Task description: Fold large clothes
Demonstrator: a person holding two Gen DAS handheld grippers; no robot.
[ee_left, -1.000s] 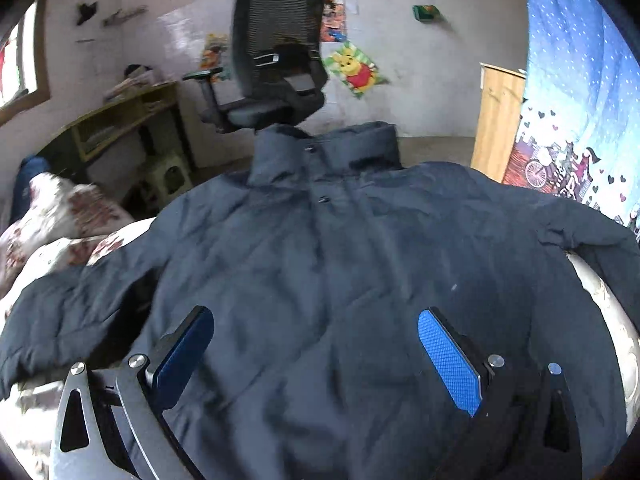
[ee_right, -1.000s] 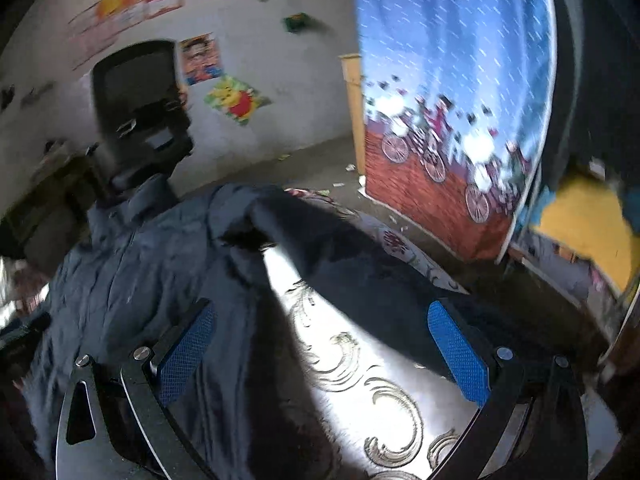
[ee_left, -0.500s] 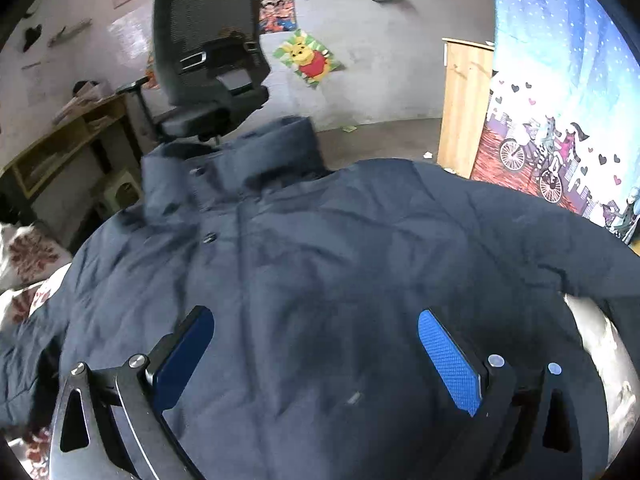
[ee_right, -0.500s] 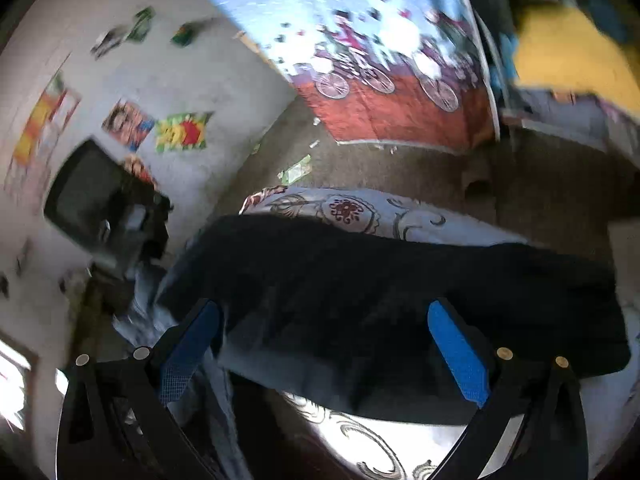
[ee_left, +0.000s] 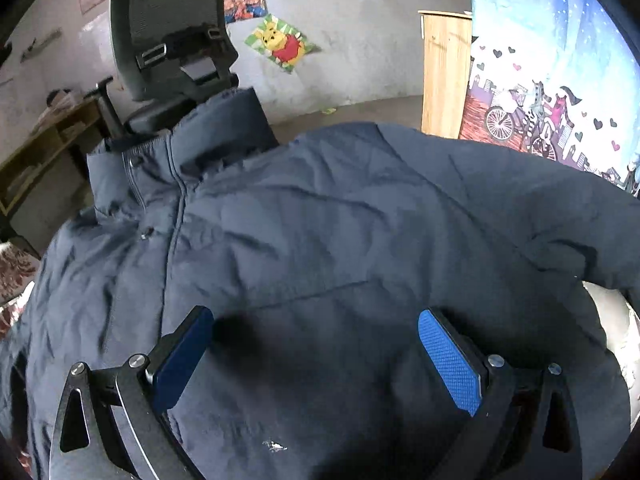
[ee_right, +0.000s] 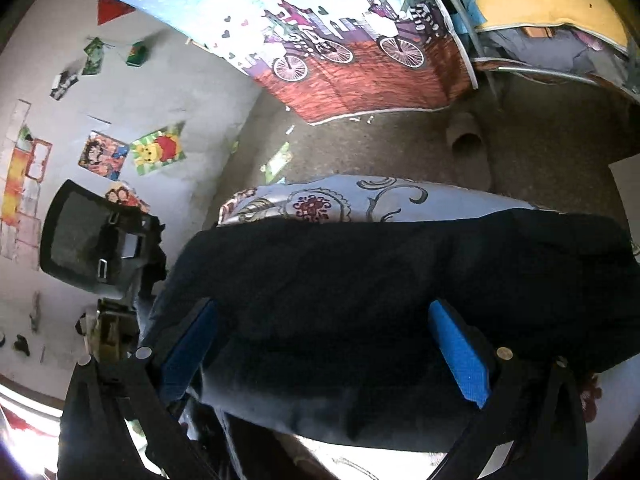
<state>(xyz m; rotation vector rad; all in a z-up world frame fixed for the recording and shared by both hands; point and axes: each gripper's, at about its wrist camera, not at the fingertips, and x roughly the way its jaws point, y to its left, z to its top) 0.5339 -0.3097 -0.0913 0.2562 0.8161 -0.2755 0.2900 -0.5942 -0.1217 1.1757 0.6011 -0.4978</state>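
From the left wrist, the left tool (ee_left: 316,354) hovers with fingers spread wide over a dark blue jacket (ee_left: 340,240) lying front-up, an office chair (ee_left: 172,56) behind its collar. From the right wrist, the right tool (ee_right: 324,352) hangs equally spread above the jacket's sleeve (ee_right: 400,276) on a patterned bed (ee_right: 344,200).

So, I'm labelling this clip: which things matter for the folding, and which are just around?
Job: jacket, its sleeve, left gripper, right gripper, patterned bedcover.
Around: office chair, Pooh poster, wooden cabinet, bicycle curtain.
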